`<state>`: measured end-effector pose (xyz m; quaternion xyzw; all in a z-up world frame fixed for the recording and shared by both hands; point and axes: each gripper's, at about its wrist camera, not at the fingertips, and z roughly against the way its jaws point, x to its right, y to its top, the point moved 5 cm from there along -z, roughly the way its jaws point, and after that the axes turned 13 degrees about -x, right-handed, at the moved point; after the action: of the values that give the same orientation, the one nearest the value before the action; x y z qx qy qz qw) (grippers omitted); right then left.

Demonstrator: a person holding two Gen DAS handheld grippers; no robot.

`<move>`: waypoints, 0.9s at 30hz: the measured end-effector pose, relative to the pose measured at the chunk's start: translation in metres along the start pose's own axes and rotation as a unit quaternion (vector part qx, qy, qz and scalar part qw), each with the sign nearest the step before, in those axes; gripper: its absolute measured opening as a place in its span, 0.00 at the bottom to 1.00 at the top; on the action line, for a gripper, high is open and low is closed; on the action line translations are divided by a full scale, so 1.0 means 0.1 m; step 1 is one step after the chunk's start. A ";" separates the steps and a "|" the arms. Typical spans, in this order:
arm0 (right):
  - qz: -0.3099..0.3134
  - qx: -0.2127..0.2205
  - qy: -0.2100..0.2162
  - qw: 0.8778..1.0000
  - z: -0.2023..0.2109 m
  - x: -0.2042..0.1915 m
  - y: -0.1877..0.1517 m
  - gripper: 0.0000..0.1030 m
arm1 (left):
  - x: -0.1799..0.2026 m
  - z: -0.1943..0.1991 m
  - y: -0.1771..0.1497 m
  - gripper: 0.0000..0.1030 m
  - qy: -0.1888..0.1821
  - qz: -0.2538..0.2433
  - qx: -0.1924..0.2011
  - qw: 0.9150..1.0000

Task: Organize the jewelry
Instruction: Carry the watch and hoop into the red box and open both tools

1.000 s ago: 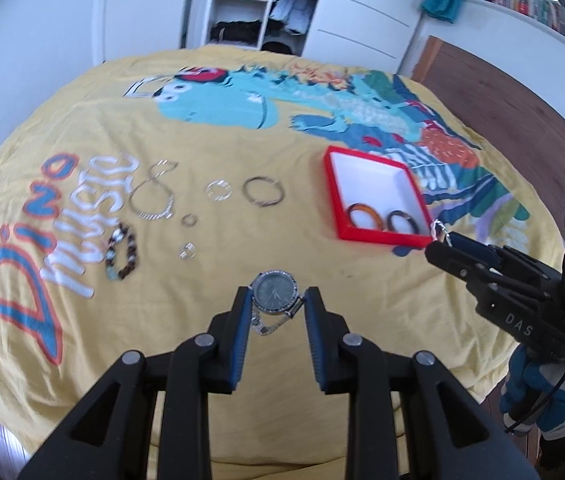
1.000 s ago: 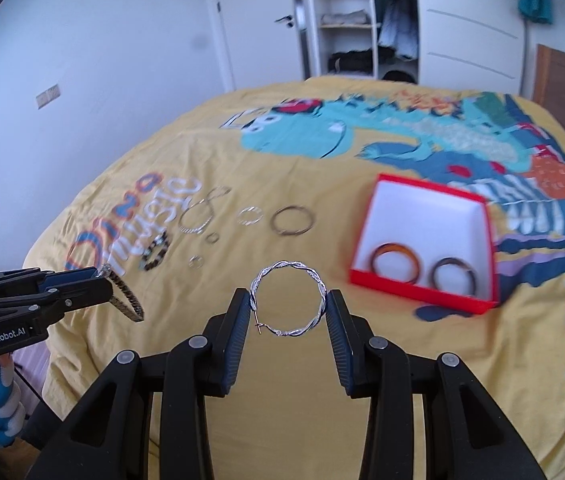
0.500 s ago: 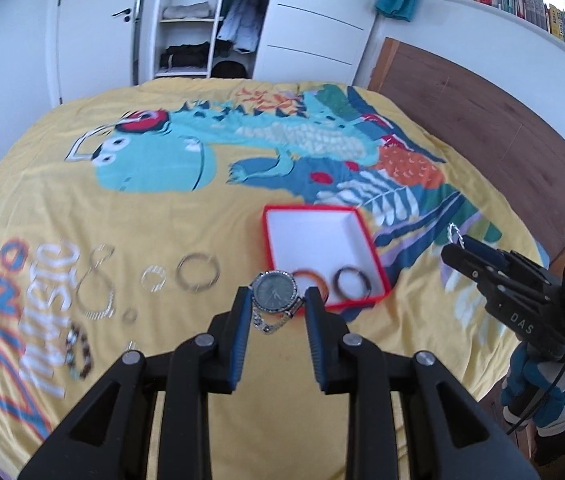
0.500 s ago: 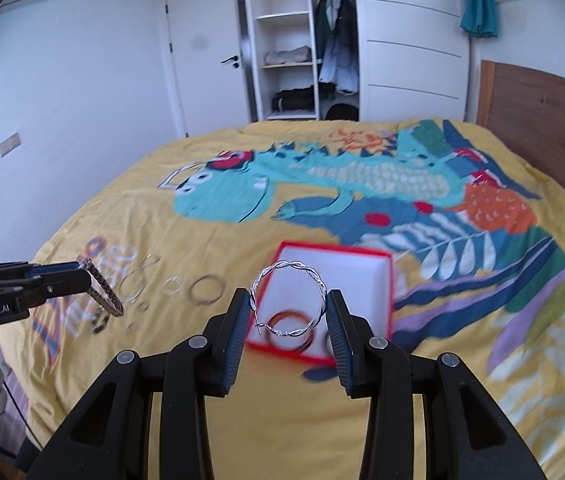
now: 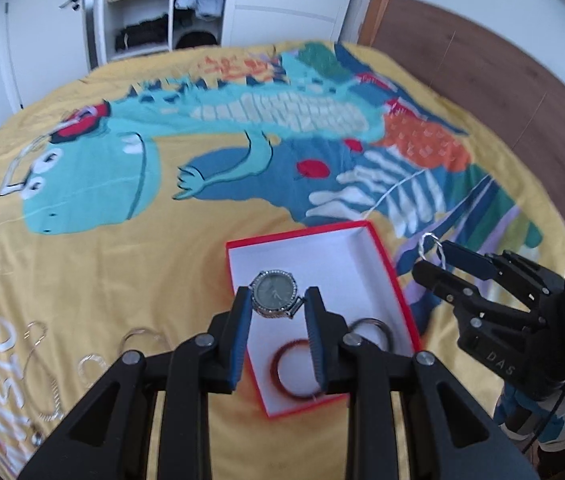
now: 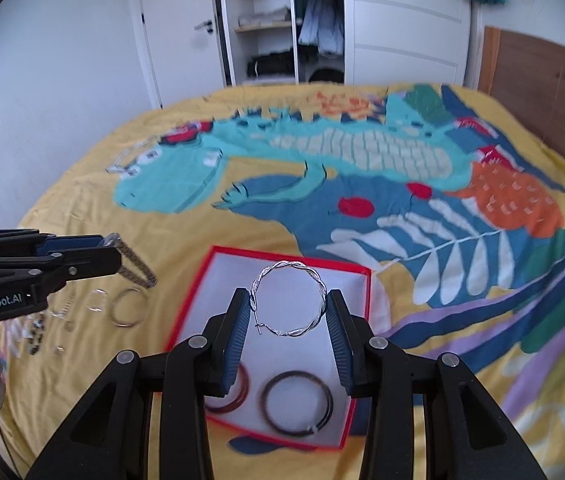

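My left gripper (image 5: 276, 310) is shut on a silver wristwatch (image 5: 274, 294) with a grey dial and holds it above the red box (image 5: 386, 258) with a white inside. My right gripper (image 6: 288, 312) is shut on a twisted silver hoop bracelet (image 6: 318, 280) and holds it above the same box (image 6: 190, 300). An amber bangle (image 6: 242, 396) and a dark bangle (image 6: 298, 402) lie in the box. The watch strap (image 6: 136, 270) hangs from the left gripper in the right wrist view.
The box lies on a bed with a yellow dinosaur cover (image 5: 122, 256). Several loose rings, a chain and a beaded bracelet lie on the cover left of the box (image 6: 126, 306). A wardrobe (image 6: 282, 20) and a wooden headboard (image 6: 542, 80) stand behind.
Both grippers have moved forward and to the right, from over the loose jewelry to over the red box. Each still holds its piece.
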<state>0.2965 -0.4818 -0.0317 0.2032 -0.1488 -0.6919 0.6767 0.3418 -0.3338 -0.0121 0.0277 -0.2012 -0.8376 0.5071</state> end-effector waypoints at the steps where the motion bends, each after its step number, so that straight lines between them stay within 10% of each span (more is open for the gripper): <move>1: 0.001 -0.007 -0.001 1.000 -0.11 0.03 0.01 0.37 | -0.01 -0.16 0.04 0.24 0.001 -0.003 -0.008 1.000; 11: 0.022 -0.063 -0.006 0.998 -1.09 0.29 0.06 0.37 | 0.01 -1.20 0.21 0.25 -0.004 -0.034 -0.056 0.998; 27: 0.101 -0.102 -0.016 0.989 -1.59 0.22 0.07 0.38 | -0.12 -1.68 0.19 0.25 0.028 -0.047 -0.075 0.996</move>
<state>0.3789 -0.4927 -0.1689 0.1061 -0.1078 -0.6345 0.7580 0.4050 -0.3832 -0.1611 0.0228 -0.1217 -0.8722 0.4732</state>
